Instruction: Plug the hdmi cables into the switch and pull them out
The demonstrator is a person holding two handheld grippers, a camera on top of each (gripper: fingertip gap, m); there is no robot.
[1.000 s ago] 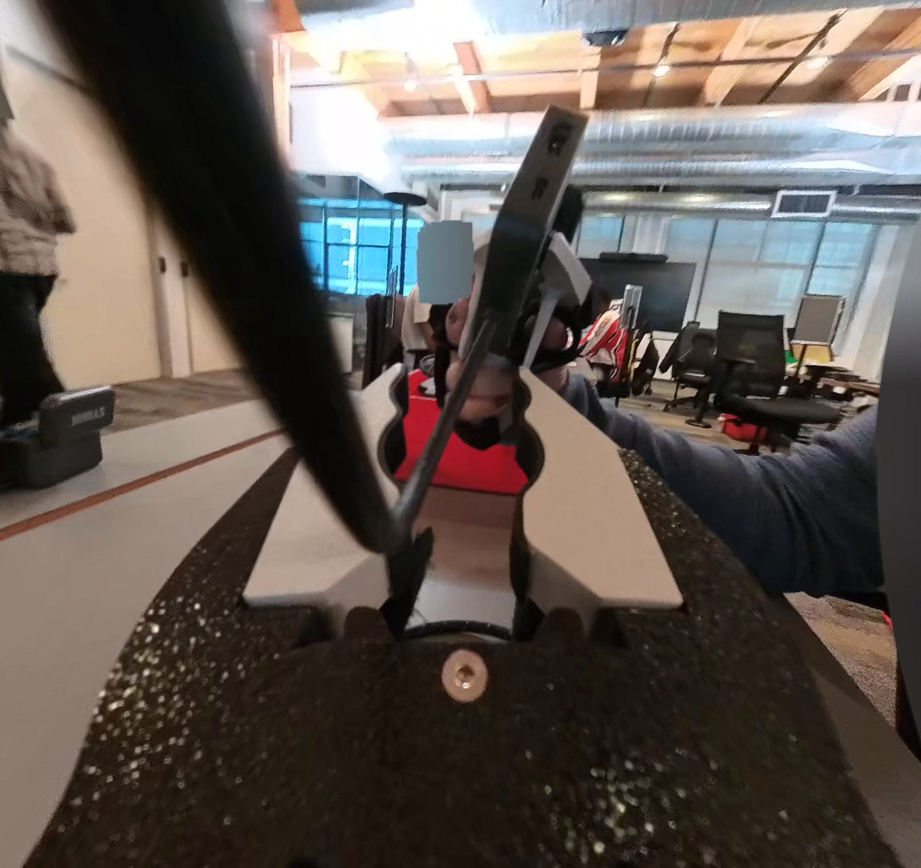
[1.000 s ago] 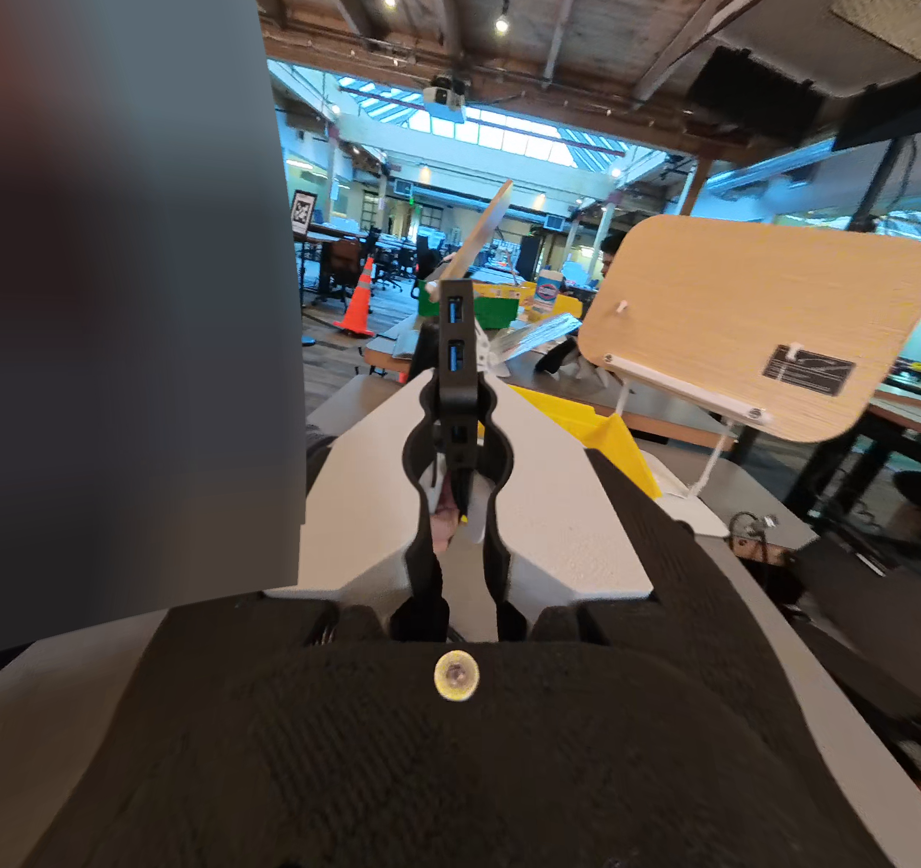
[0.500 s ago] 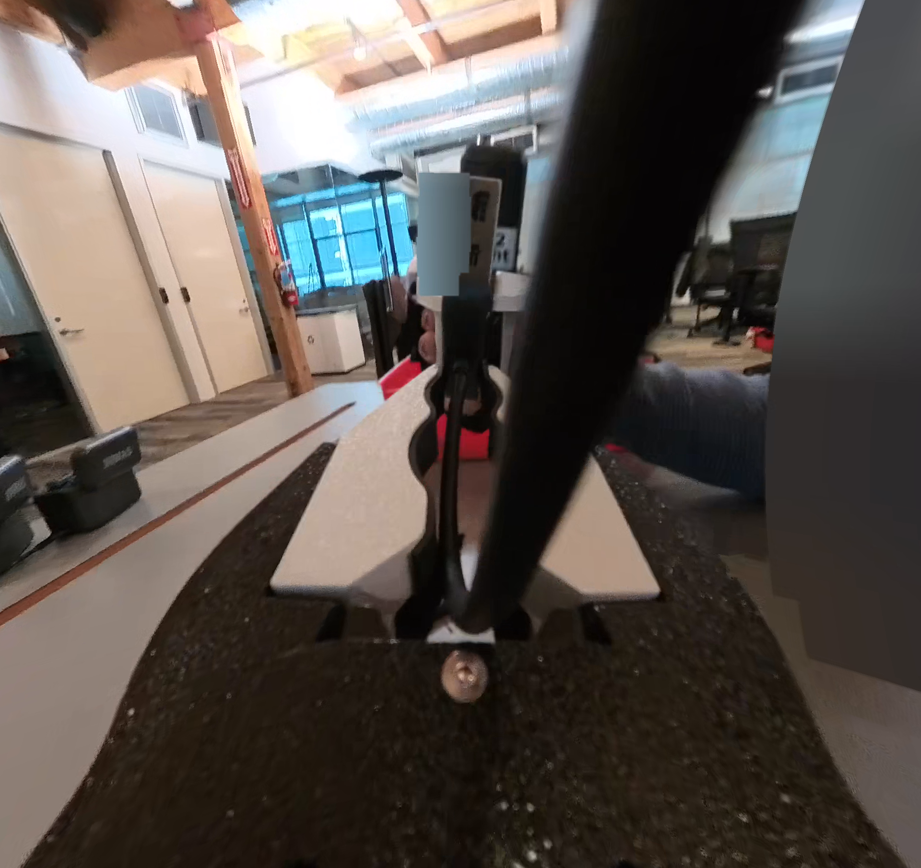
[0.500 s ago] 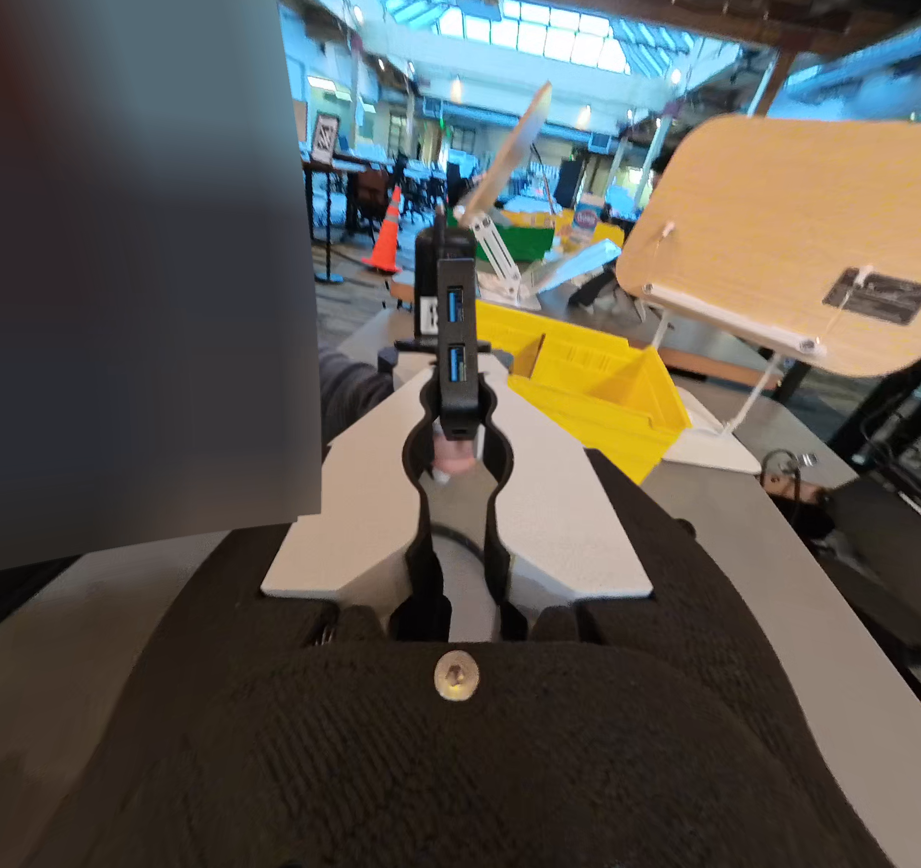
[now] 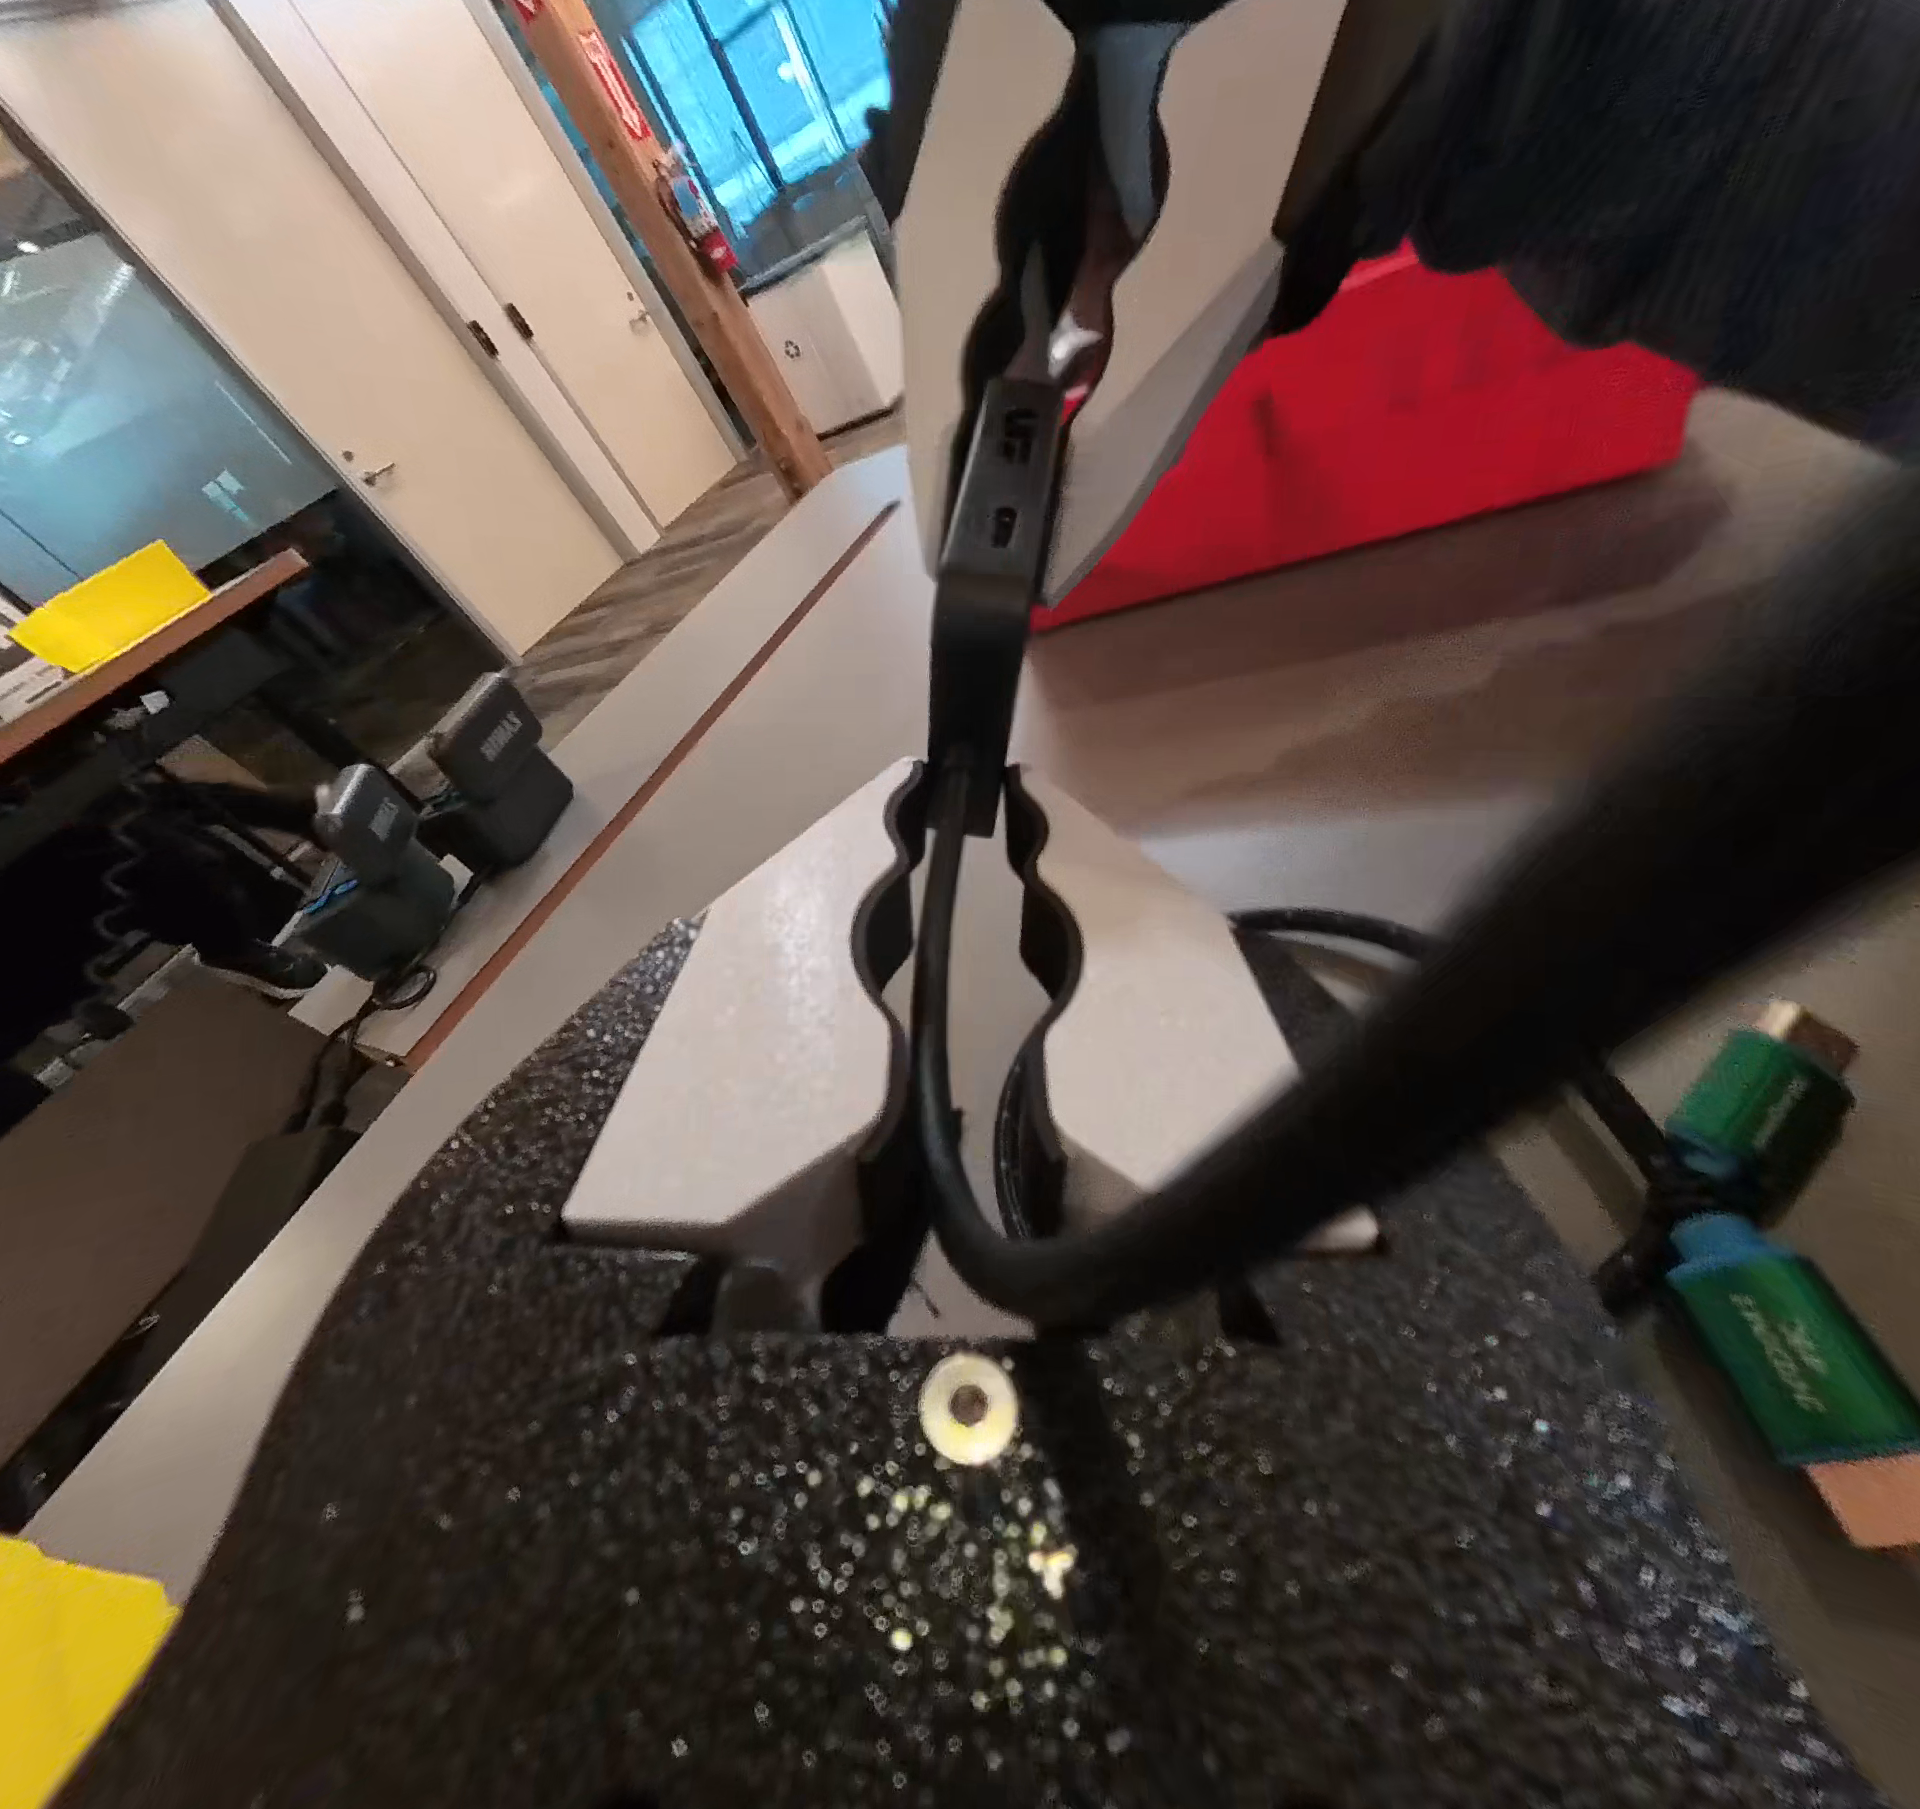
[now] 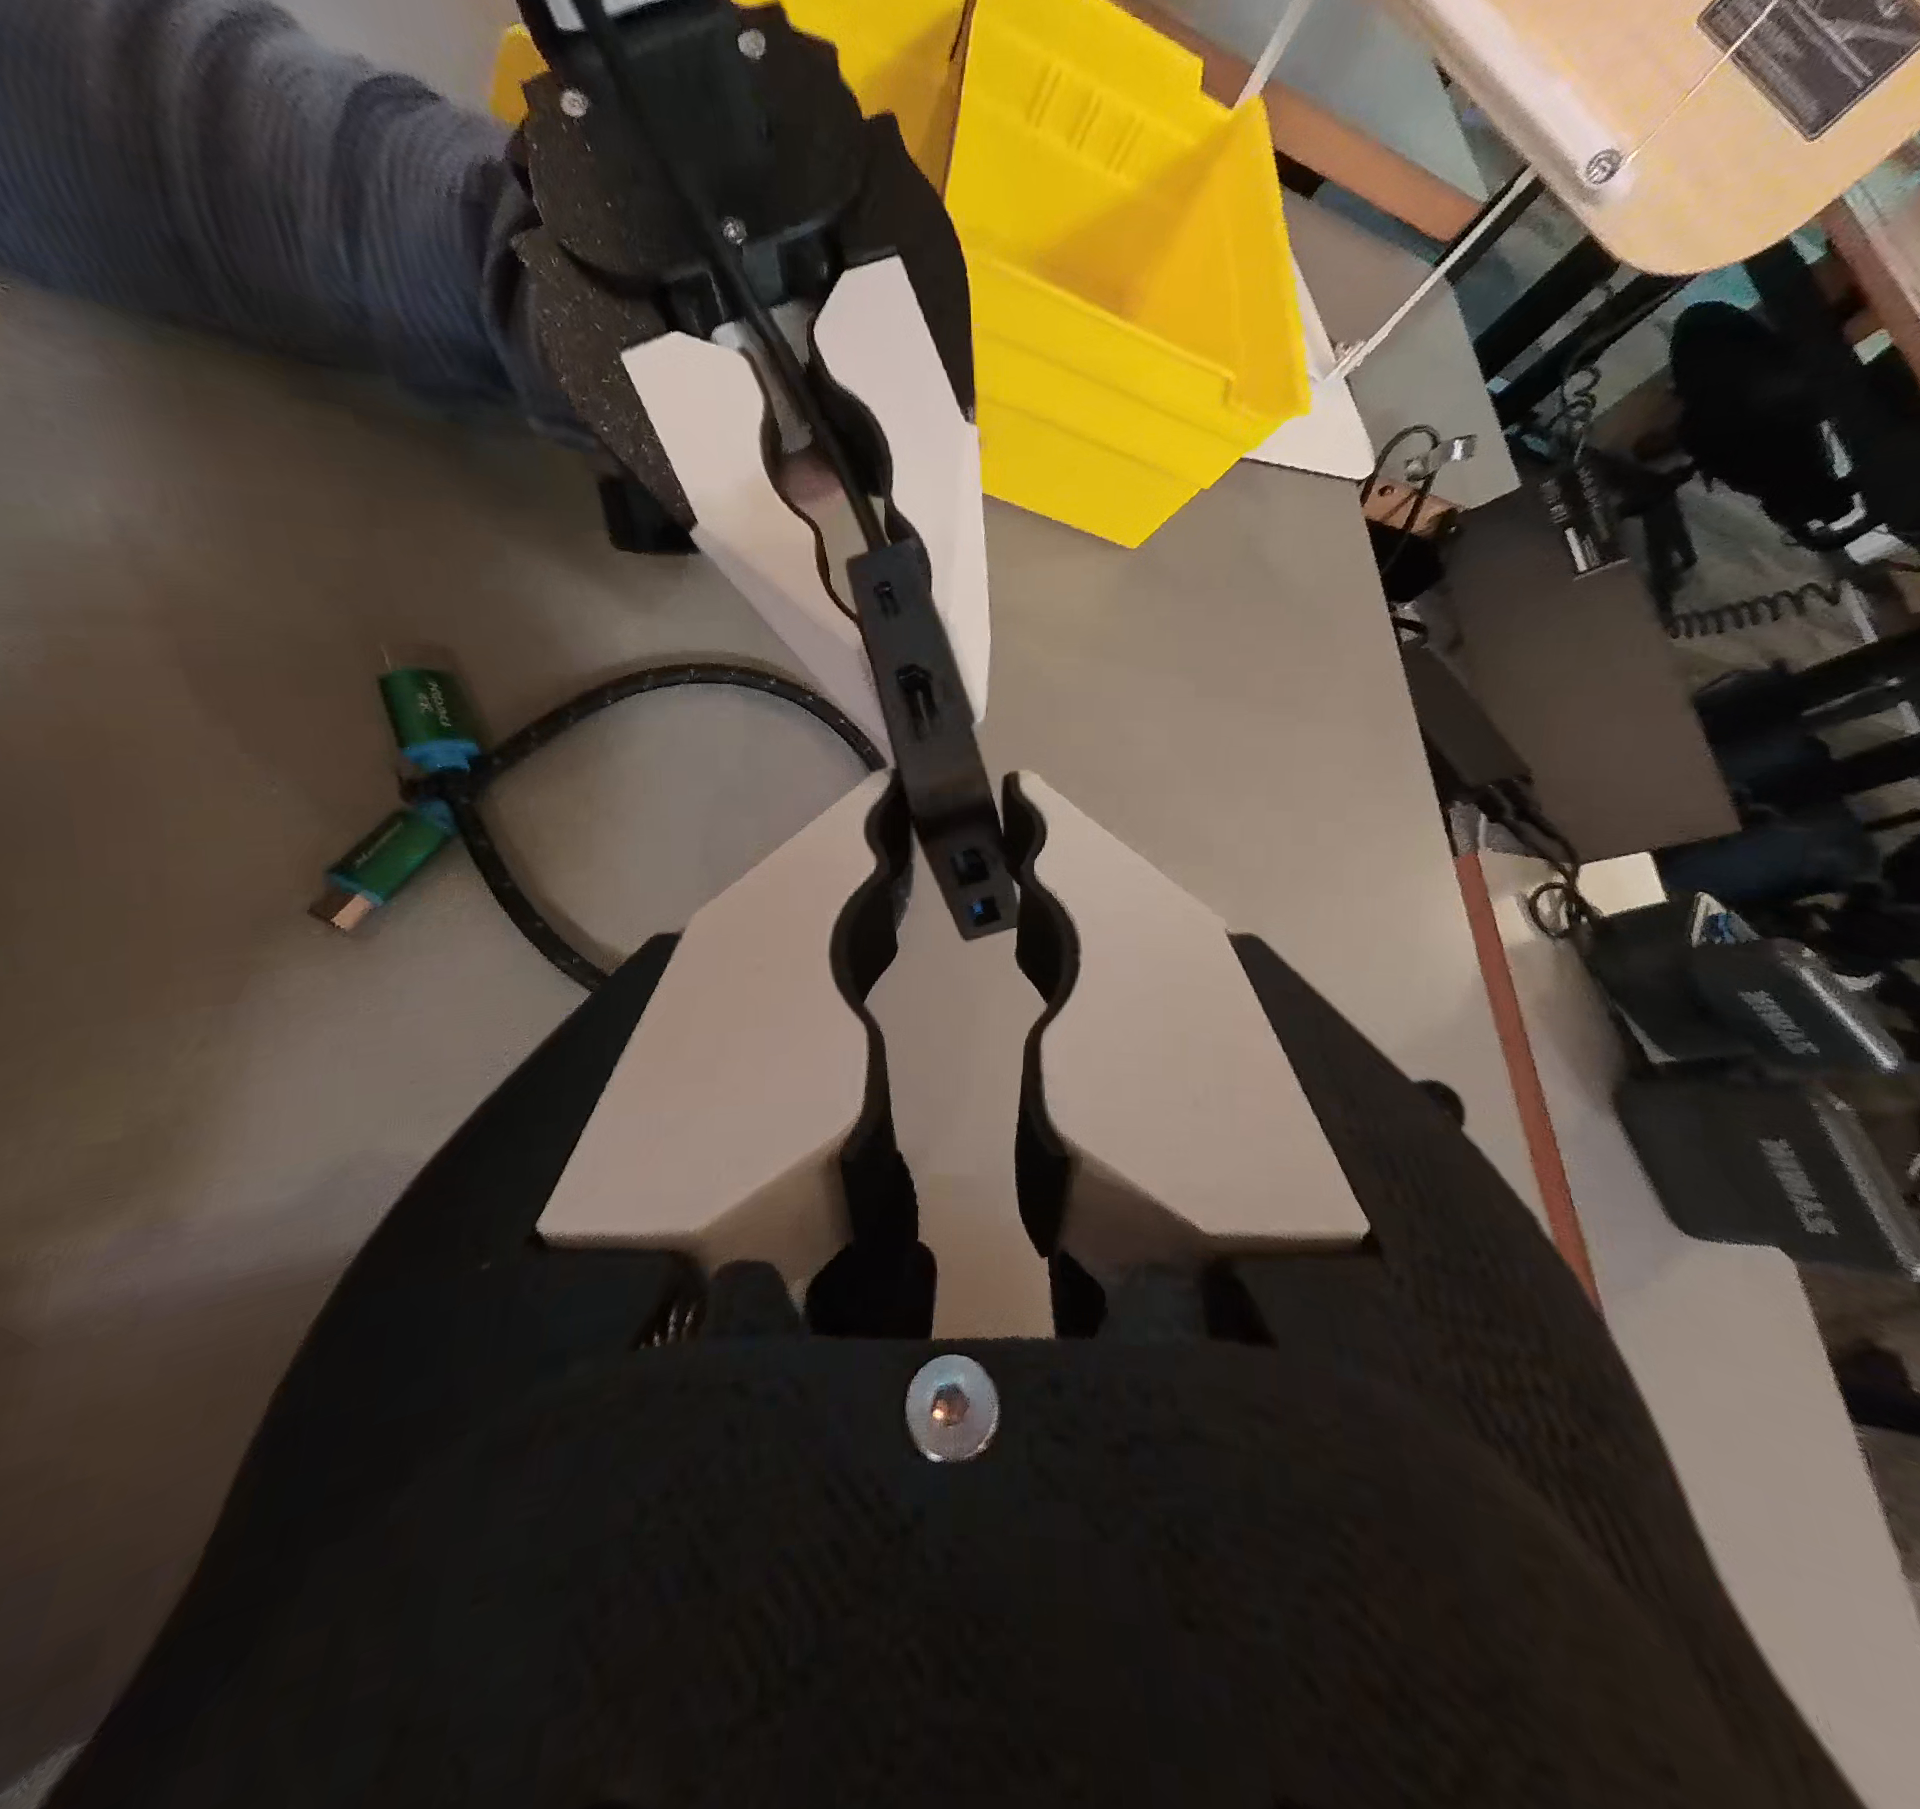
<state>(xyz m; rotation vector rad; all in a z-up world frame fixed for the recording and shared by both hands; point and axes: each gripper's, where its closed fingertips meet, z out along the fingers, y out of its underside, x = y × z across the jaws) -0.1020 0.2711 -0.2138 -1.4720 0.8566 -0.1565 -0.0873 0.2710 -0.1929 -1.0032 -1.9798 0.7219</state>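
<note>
I see one slim black rectangular switch (image 6: 940, 762) held above one grey tabletop (image 6: 1195, 679), spanning two grippers that face each other. My right gripper (image 6: 951, 850) is clamped on the end bearing two blue ports; my left gripper (image 5: 961, 809) is closed on the opposite end, where the switch's one thin black lead (image 5: 935, 1011) runs back between its white fingers (image 5: 769, 1021). One braided black HDMI cable (image 6: 582, 720) with two green plugs (image 6: 421, 710) lies unplugged on the table, well apart from the switch. One yellow plastic bin (image 6: 1122, 284) stands behind.
</note>
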